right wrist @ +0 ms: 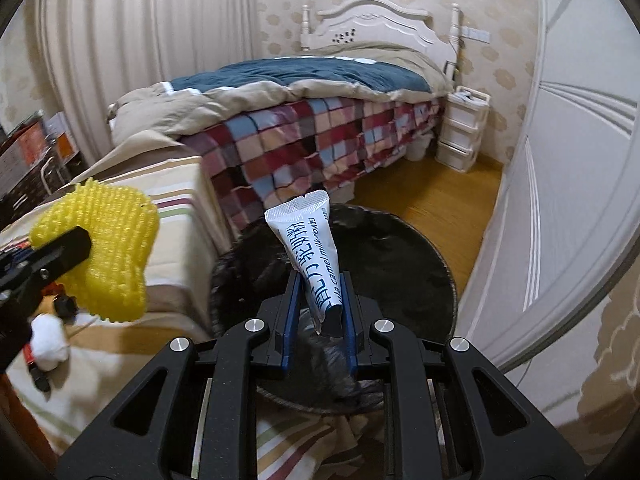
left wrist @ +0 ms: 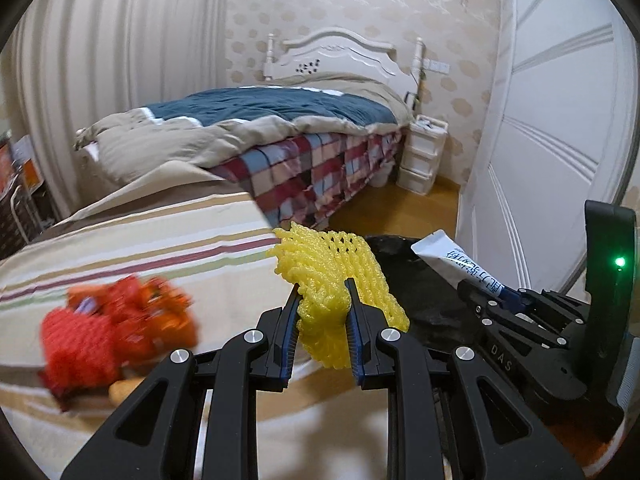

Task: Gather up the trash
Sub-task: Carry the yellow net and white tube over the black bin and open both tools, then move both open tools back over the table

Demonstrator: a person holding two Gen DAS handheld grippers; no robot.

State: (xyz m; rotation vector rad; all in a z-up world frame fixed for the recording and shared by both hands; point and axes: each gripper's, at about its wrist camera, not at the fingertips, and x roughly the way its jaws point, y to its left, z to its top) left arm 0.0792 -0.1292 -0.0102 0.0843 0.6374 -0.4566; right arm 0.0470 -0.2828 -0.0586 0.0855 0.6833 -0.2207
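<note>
Beyond both grippers stands the bed [left wrist: 280, 128], its blue and beige quilt hanging over a checked sheet, with a white headboard [left wrist: 340, 54] against the far wall. Nearer, to the left of the left gripper, a striped cloth surface [left wrist: 140, 240] spreads out. Directly under and ahead of the right gripper sits a round bin lined with a black bag [right wrist: 400, 264]; in the left wrist view it lies just right of the left gripper's tips. A white drawer unit [right wrist: 460, 136] stands beside the bed, well beyond the bin.

On the striped cloth, left of the left gripper, lies a blurred heap of red and orange trash [left wrist: 112, 328].

The left gripper [left wrist: 323, 286] is clamped on a yellow foam net [left wrist: 332, 276], which bunches between its fingers and fans out above them. The right gripper [right wrist: 321, 276] pinches a white sachet [right wrist: 308, 240] with blue lettering; the packet stands up from the closed fingers, tilted left, above the bin's opening. A small white wad [right wrist: 48, 340] lies far left of the right gripper.
</note>
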